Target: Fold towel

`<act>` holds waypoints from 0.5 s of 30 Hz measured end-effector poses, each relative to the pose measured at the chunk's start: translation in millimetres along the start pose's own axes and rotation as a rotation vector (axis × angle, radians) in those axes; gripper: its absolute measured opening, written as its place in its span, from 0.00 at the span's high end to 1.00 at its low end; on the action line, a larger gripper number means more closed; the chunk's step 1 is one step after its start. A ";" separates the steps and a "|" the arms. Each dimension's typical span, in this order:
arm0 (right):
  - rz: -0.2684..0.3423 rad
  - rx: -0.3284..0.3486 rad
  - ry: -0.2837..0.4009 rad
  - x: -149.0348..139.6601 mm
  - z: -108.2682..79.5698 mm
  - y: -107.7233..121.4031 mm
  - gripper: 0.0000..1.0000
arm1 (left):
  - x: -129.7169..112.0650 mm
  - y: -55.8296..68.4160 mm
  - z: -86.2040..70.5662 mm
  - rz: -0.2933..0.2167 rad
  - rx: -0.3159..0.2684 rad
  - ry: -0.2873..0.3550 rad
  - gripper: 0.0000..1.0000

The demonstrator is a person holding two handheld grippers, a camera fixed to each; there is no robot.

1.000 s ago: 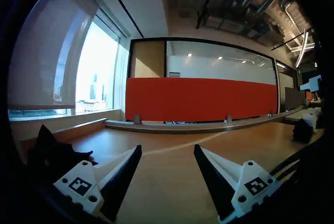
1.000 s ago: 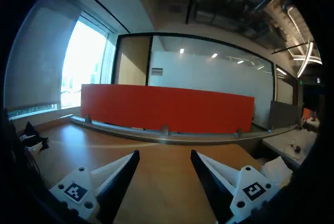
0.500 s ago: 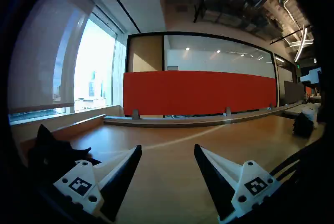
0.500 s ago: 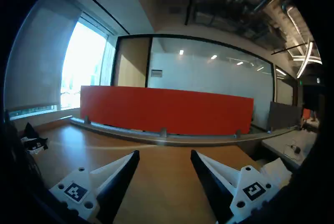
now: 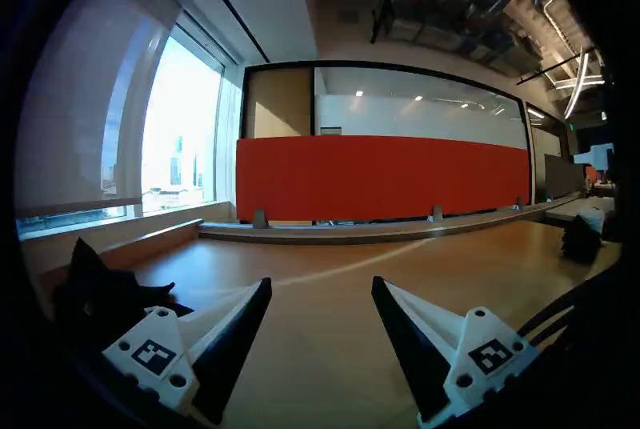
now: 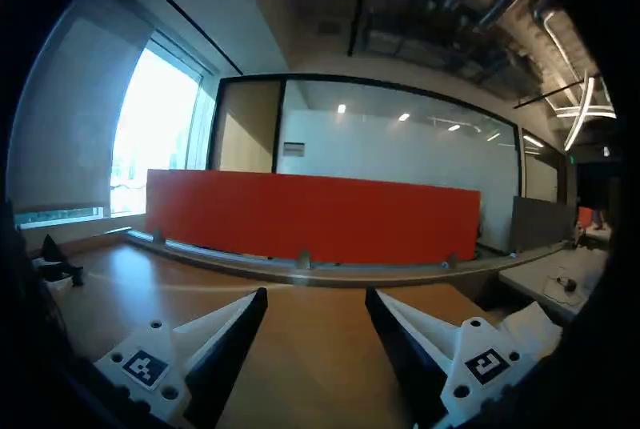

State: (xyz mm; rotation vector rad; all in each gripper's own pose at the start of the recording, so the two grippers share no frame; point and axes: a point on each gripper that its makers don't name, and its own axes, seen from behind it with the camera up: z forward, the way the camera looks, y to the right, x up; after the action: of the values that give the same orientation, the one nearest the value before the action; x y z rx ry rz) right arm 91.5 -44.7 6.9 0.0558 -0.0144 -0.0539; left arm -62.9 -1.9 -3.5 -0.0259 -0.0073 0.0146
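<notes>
Left tool (image 5: 320, 301) and right tool (image 6: 316, 309) both spread wide, nothing gripped, hovering over the bench (image 5: 336, 265). Dark crumpled cloth (image 5: 100, 297) at its left edge, white cloth (image 6: 534, 323) at its right edge — which one's the towel, can't tell.

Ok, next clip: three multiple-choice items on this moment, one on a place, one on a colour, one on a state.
1. In the left gripper view, the black item lies: A) left of the left gripper; B) between its fingers; C) right of it.
2. The panel behind the table is: A) blue; B) red; C) green.
3. The right gripper is: A) shut on a towel; B) open, empty; C) shut, empty.
Key: 1 A, it sits at the view's left edge; 2 B, its face is red; 3 B, bare table shows through the wide gap.
</notes>
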 end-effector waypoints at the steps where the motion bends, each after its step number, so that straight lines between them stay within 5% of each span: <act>1: 0.004 -0.004 -0.002 -5.1 -0.3 2.9 0.05 | 0.0 0.1 -0.1 0.000 0.000 0.000 0.07; 15: 0.078 -0.038 -0.020 -70.9 -2.3 27.8 0.04 | 0.1 0.3 -0.2 0.001 0.000 0.000 0.07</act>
State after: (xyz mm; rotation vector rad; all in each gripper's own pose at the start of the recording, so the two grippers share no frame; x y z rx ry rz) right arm 22.2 -13.0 5.2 0.0164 -0.0358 0.0228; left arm -62.9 -1.6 -3.8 -0.0259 -0.0072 0.0152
